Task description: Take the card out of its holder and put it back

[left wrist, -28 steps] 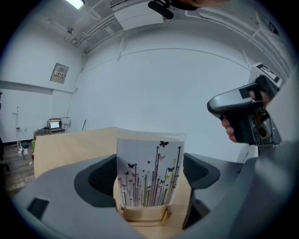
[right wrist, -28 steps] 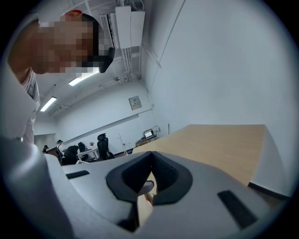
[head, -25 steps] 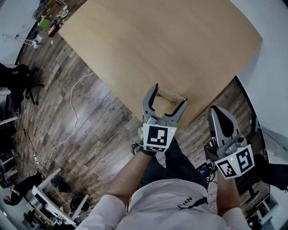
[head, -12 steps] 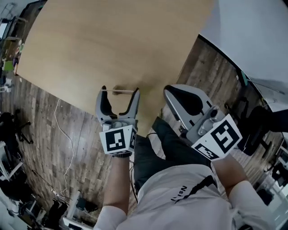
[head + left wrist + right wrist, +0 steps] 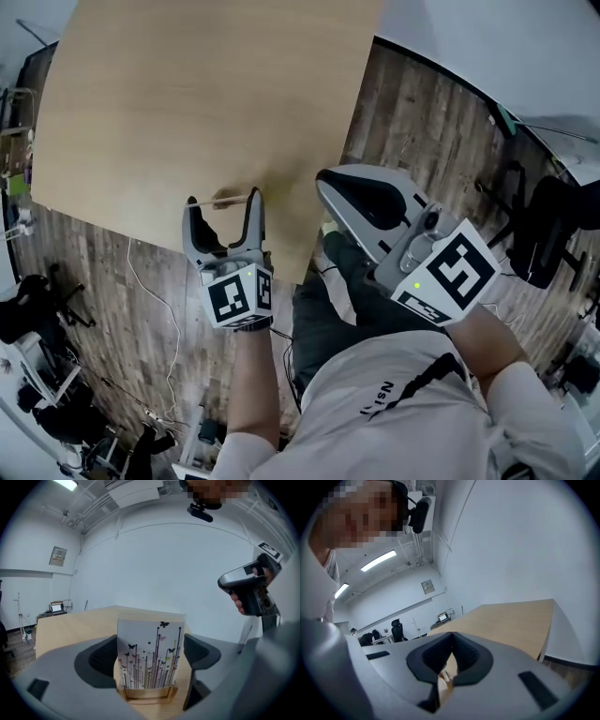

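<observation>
A white card (image 5: 150,653) printed with thin stems and butterflies stands upright in a low wooden holder (image 5: 146,693) near the table's front edge. From the head view the card shows only as a thin strip (image 5: 232,199). My left gripper (image 5: 223,211) is open, one jaw on each side of the card, whose side edges lie close to the dark pads (image 5: 104,660). Whether they touch I cannot tell. My right gripper (image 5: 328,183) is shut and empty, held in the air off the table's right side; a hand grips it (image 5: 248,585).
The light wooden table (image 5: 206,84) stretches away behind the holder, its corner (image 5: 305,272) just right of my left gripper. Dark plank floor (image 5: 422,122) with a white cable (image 5: 155,291) surrounds it. Office chairs and desks stand far off (image 5: 396,630).
The head view has swung, so the table now sits more to the upper left. My left gripper stays open around the card. My right gripper has risen closer to the camera, still shut.
</observation>
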Demonstrator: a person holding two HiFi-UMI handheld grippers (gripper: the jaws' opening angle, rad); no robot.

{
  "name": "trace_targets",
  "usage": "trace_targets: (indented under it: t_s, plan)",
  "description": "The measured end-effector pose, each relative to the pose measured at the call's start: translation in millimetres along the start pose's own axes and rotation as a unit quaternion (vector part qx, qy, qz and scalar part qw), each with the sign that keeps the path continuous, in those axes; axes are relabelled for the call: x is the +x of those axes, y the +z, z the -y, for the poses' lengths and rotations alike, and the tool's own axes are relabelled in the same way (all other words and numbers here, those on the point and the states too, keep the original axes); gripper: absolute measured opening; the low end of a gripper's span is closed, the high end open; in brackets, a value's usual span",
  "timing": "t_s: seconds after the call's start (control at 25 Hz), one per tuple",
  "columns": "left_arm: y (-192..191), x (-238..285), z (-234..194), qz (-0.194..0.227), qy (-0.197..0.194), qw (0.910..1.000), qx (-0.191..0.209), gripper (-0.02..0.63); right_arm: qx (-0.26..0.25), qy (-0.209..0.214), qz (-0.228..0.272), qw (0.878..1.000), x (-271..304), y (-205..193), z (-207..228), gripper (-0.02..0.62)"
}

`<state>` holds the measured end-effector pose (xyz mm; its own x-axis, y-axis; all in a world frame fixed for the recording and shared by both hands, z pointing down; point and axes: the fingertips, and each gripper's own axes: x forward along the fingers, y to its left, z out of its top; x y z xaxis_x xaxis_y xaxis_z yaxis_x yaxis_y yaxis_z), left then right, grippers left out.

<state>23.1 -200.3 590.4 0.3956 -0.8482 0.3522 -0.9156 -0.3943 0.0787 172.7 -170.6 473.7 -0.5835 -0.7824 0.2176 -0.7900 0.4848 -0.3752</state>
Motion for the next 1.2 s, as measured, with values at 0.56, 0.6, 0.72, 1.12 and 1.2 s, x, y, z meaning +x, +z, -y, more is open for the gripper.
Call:
trace_targets:
  t_s: [0.56, 0.6, 0.72, 1.12, 1.2]
  plan:
    - [-9.8, -4.3, 13.0, -0.003, -0.016, 0.9999, -0.004, 0.453, -0.002, 0.018, -0.01, 1.0, -7.2, -2.2, -8.1, 0.014]
    - [-7.8, -5.2, 12.1, -0.003, -0.017, 0.9998, -0.005, 0.453, -0.002, 0.02, -0.009, 1.0, -6.0, -1.4, -10.4, 0.014]
    - [0.4, -13.3, 9.5, -0.001, -0.014, 0.9999, -0.008, 0.451, -0.002, 0.027, -0.007, 1.0, -4.6, 0.8, -17.9, 0.014]
    - [74.5, -75.6, 19.9, 0.031, -0.073, 0.9966, -0.022, 0.437, -0.032, 0.057, -0.012, 0.998, 9.0, 9.7, -80.9, 0.014]
    - [92.2, -93.0, 25.1, 0.041, -0.087, 0.9949, -0.031, 0.39, -0.037, 0.061, -0.006, 0.997, 5.9, 15.4, -93.7, 0.014]
